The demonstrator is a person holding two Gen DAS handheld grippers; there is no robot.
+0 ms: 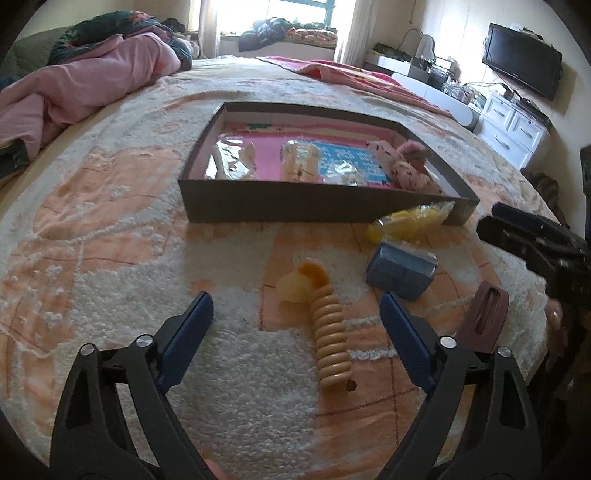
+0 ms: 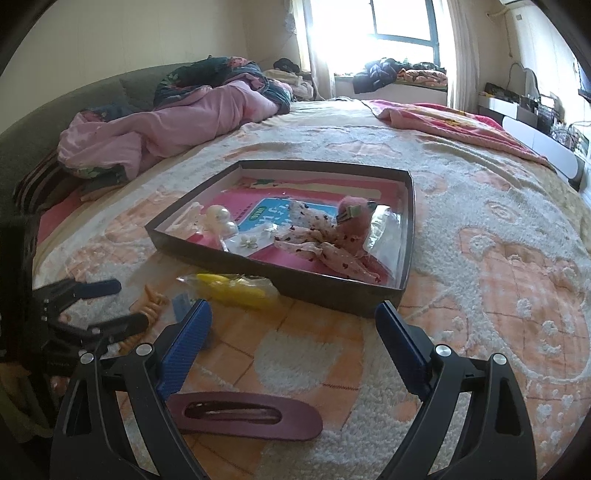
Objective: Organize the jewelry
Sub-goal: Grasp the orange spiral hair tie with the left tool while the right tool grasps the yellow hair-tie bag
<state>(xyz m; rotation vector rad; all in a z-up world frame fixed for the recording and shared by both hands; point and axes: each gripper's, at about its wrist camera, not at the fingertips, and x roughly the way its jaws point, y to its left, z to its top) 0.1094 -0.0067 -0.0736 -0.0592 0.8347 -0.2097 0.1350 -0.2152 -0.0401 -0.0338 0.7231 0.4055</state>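
Two hand-held grippers hang wide and empty over the bed: the left hand-held gripper (image 1: 297, 317) straddles the ribbed orange hair clip (image 1: 327, 332), the right hand-held gripper (image 2: 293, 325) hovers above the maroon hair clip (image 2: 243, 415). Best drop square, pinch mid-length, then lift toward the box (image 2: 258, 267).

Daylight from blown-out window (image 2: 402, 22), soft shadows, fisheye bending at dark corners, slight blur

White print on the blue card (image 2: 266, 215) is illegible
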